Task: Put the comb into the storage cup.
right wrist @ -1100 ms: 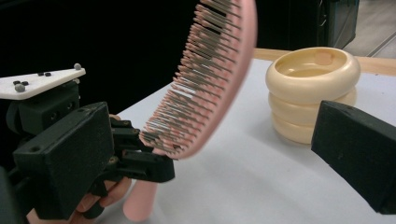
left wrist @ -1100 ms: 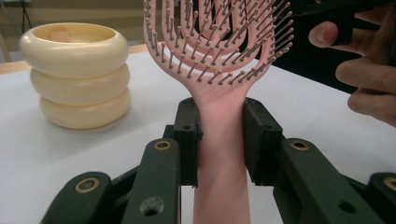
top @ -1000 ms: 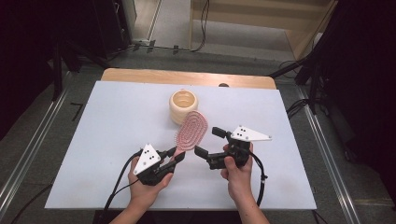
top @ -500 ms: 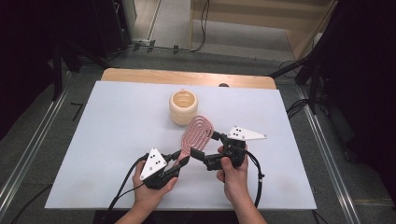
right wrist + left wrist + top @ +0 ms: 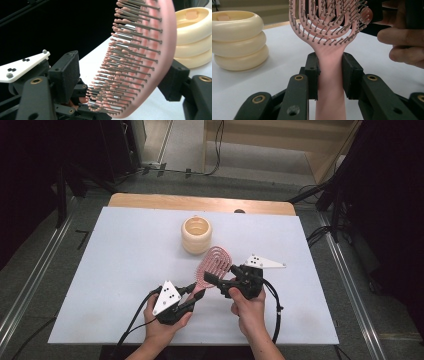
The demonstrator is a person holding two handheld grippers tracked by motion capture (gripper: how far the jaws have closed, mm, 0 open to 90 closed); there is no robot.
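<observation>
A pink vented hairbrush (image 5: pixel 216 261) is up off the white table. My left gripper (image 5: pixel 195 295) is shut on its handle (image 5: pixel 329 75), and the bristled head (image 5: pixel 329 20) stands above the jaws. My right gripper (image 5: pixel 215 282) is open, its two jaws on either side of the brush head (image 5: pixel 150 57). The bristles face one pad (image 5: pixel 66 73). The smooth back lies at the other pad (image 5: pixel 175 82); I cannot tell if it touches.
A cream ribbed pot (image 5: pixel 196 235) stands just beyond the brush, near the table's middle. The white table top (image 5: pixel 115 270) has a wooden strip (image 5: pixel 200 202) along its far edge. Cables (image 5: pixel 275 305) trail from both grippers toward the near edge.
The brush head has swung to the right and come between the right gripper's jaws. The left gripper has kept its hold on the handle and shifted slightly toward the person.
</observation>
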